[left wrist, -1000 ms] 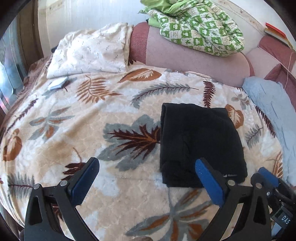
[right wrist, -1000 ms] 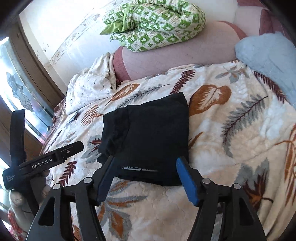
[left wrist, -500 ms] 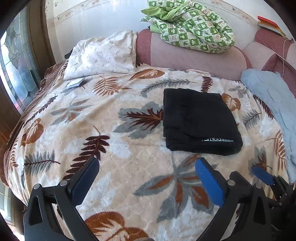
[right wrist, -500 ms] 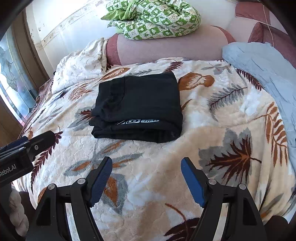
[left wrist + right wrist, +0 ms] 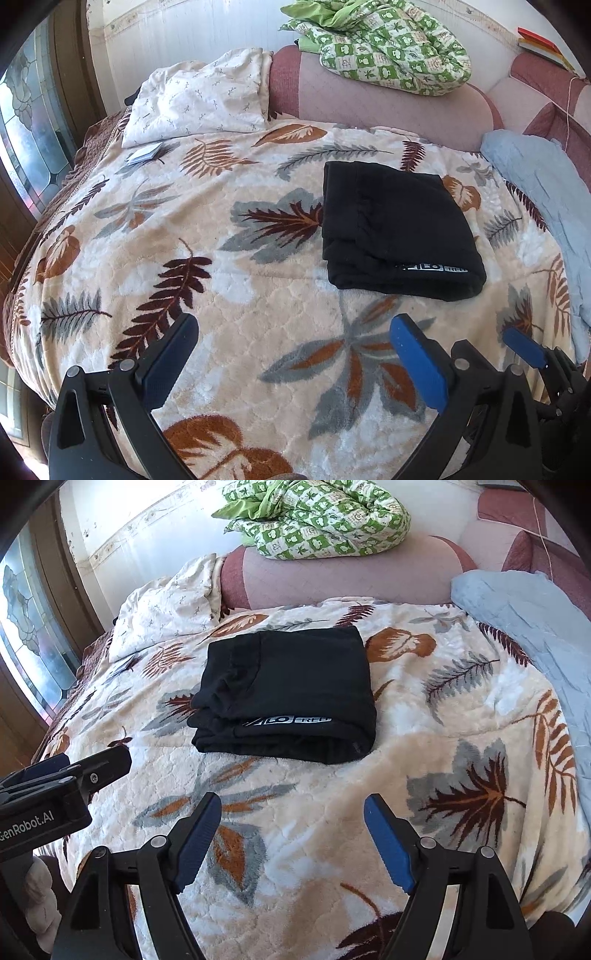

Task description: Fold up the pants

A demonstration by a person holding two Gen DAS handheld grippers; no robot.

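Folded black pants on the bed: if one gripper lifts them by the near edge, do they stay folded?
Probably not. The black pants are soft layered cloth, so the free layers would likely sag and unfold. They look light. The plush leaf blanket may drag on them if pushed, bunching the stack rather than sliding it.

Bed covered by cream leaf-print blanket (image 5: 229,295). Pink padded headboard (image 5: 388,103) against white wall (image 5: 192,33). Stained-glass window (image 5: 29,122) in wood frame at left, daylight through it. Green patterned quilt (image 5: 384,44) bunched atop headboard; white pillow (image 5: 199,99) below.
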